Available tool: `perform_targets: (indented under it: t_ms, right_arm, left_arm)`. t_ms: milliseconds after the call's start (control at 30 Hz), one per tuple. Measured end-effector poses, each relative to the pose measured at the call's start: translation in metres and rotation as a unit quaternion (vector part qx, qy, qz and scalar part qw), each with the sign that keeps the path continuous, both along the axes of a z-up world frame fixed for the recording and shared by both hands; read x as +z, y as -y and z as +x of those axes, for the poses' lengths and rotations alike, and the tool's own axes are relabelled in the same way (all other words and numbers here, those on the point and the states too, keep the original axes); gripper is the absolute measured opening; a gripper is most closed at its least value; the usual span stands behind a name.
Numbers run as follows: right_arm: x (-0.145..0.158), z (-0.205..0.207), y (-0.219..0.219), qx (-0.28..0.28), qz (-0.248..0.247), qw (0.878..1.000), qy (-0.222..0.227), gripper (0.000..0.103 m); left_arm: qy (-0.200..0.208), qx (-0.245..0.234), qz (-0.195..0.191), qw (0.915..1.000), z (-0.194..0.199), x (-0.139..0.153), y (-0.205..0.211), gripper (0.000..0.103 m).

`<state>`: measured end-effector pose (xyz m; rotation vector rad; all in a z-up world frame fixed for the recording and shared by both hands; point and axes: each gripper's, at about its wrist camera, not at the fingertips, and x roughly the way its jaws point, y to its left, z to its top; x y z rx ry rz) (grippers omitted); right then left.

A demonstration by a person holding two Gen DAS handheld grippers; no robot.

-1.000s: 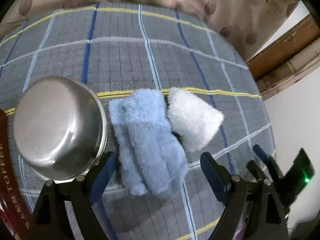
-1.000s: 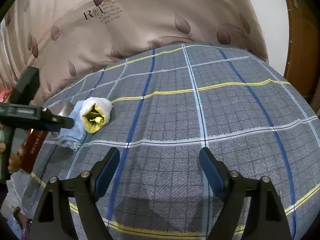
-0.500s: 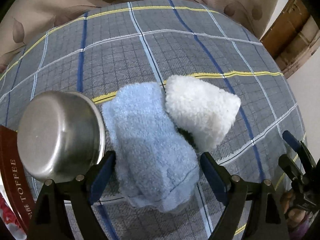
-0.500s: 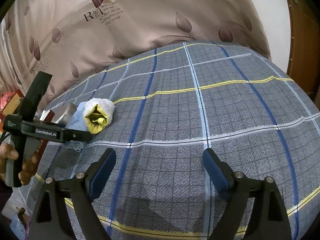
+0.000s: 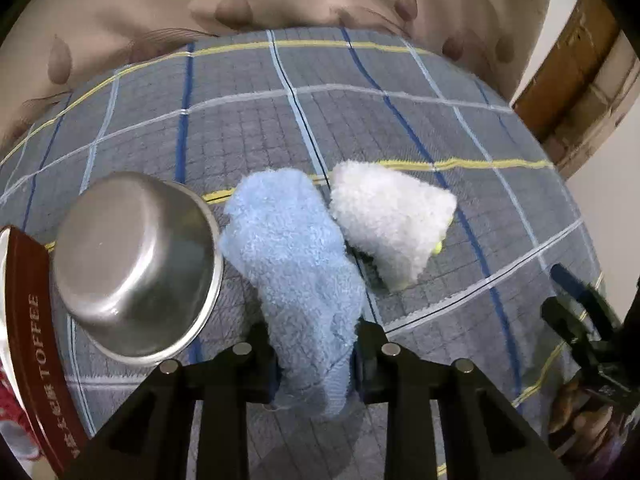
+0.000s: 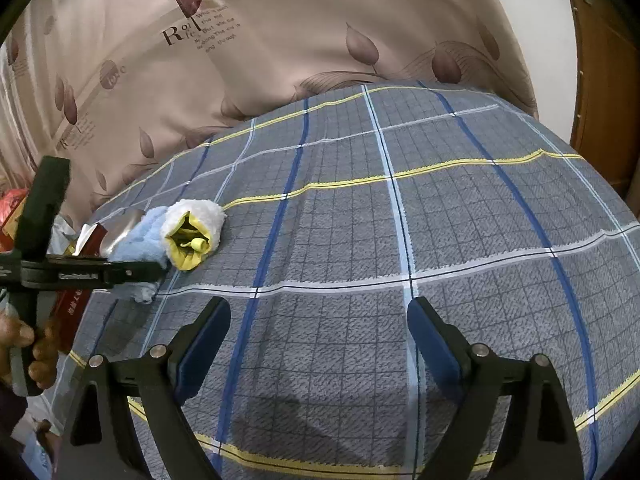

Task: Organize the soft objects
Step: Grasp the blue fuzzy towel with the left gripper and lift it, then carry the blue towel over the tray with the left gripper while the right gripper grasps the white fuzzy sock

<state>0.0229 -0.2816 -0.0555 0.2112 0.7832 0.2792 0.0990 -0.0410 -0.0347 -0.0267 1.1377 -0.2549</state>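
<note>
Left gripper (image 5: 316,364): jaws closing, with the near end of the light blue fluffy sock (image 5: 296,272) between the fingers (image 5: 264,356); the pads already press into the pile from both sides, so the sock is pinched. The sock lies flat on the grey plaid bedcover (image 5: 400,120), long axis running away from the gripper. Its left edge sits just beside an upturned steel bowl (image 5: 136,260); whether they touch cannot be told. On the sock's right, touching its far end, lies a white fluffy sock (image 5: 388,216) with a yellow lining, seen open-mouthed in the right wrist view (image 6: 194,232). A dark red tin (image 5: 28,344) lettered "TOFFEE" stands at the left edge next to the bowl. Right gripper (image 6: 316,340): fingers spread wide, nothing between them, hanging over bare bedcover well apart from the socks. From that camera the left gripper's body and the hand (image 6: 28,348) holding its handle show at far left, over the blue sock. A beige curtain with leaf print (image 6: 320,40) hangs behind the bed.
</note>
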Motion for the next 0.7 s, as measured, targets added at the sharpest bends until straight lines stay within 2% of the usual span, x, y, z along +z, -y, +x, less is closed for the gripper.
perform_targets:
  t_ms: [167, 400, 700]
  right_arm:
    - [-0.001, 0.001, 0.0, -0.003, -0.005, 1.0, -0.003, 0.088]
    - [-0.004, 0.003, -0.001, -0.005, -0.01, 1.0, -0.009, 0.089]
    - [-0.006, 0.004, -0.004, -0.003, -0.022, 1.0, -0.015, 0.09]
  left_arm:
    - [0.033, 0.001, 0.008, 0.9994, -0.001, 0.019, -0.003, 0.027]
    - [0.079, 0.017, 0.028, 0.9963, 0.029, 0.055, -0.027, 0.027]
    - [0.074, 0.119, 0.033, 0.9895, 0.083, 0.063, -0.115, 0.027]
